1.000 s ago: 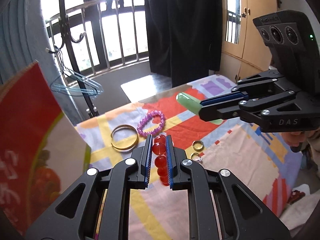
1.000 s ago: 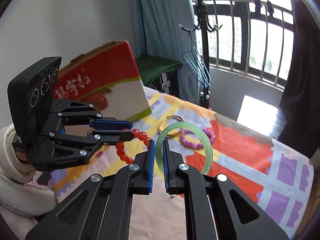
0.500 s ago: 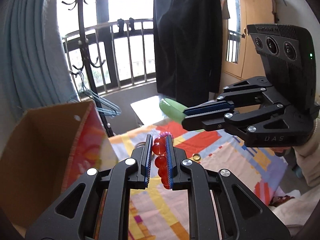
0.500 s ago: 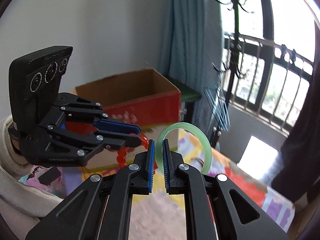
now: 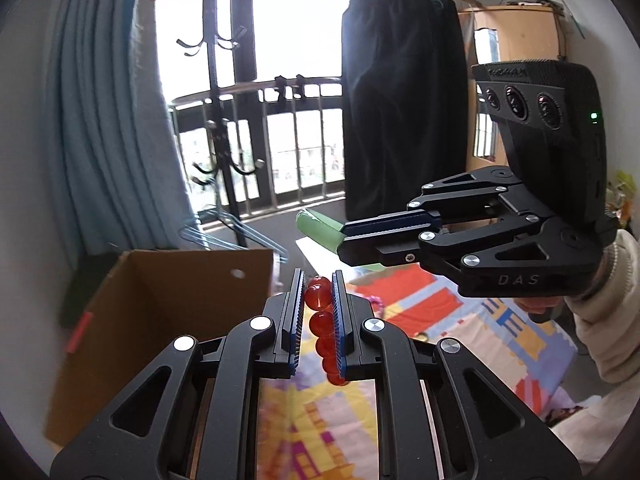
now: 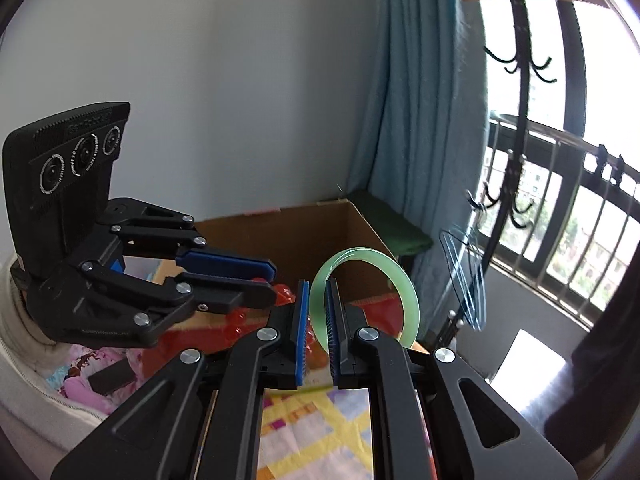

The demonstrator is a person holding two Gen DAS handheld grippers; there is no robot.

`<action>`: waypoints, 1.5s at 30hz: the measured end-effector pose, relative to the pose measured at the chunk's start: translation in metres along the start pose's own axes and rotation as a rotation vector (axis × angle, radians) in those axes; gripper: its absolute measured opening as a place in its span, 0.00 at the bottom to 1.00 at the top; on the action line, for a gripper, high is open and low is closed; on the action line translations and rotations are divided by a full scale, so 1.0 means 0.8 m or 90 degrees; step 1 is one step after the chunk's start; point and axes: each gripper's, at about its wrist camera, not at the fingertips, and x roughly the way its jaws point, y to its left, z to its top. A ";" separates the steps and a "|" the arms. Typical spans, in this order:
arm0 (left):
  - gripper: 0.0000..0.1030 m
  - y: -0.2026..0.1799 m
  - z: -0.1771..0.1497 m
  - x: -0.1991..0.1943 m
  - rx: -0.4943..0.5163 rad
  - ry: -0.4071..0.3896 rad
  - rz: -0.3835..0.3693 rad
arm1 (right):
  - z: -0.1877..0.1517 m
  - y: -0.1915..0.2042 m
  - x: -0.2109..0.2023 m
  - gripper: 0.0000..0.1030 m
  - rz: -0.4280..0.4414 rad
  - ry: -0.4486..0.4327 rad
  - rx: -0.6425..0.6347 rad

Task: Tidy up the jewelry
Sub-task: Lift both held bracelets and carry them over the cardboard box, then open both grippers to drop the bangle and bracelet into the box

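Observation:
My left gripper (image 5: 318,280) is shut on a red bead bracelet (image 5: 320,300), whose beads hang in a string between the blue pads. My right gripper (image 6: 317,286) is shut on a pale green bangle (image 6: 404,292) that stands upright, its ring arching to the right of the fingers. Both are held in the air side by side, near an open cardboard box (image 5: 160,300). In the left wrist view the right gripper (image 5: 342,240) reaches in from the right with the bangle (image 5: 320,228) at its tip. In the right wrist view the left gripper (image 6: 275,282) shows with the red beads (image 6: 284,294).
The box (image 6: 304,232) stands open by a blue curtain (image 6: 420,120). A colourful patterned cloth (image 5: 440,320) lies below. A black coat stand (image 5: 224,140) with blue hangers (image 6: 464,280), a hanging black garment (image 5: 400,100) and a balcony railing are beyond. A cream sleeve (image 5: 600,320) is at right.
Both grippers have risen and swung toward the box, still gripping their pieces. The jewelry lying on the cloth has dropped out of view, and the box's open inside now shows.

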 end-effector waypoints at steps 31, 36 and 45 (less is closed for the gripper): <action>0.13 0.154 -0.093 -0.001 -0.109 0.105 0.077 | 0.018 0.043 0.169 0.10 0.046 0.079 0.006; 0.93 0.173 -0.089 -0.011 -0.145 0.068 0.153 | 0.020 0.045 0.164 0.19 0.014 0.062 0.010; 0.92 0.169 -0.073 -0.018 -0.136 0.053 0.138 | 0.026 0.035 0.129 0.27 0.015 0.026 0.036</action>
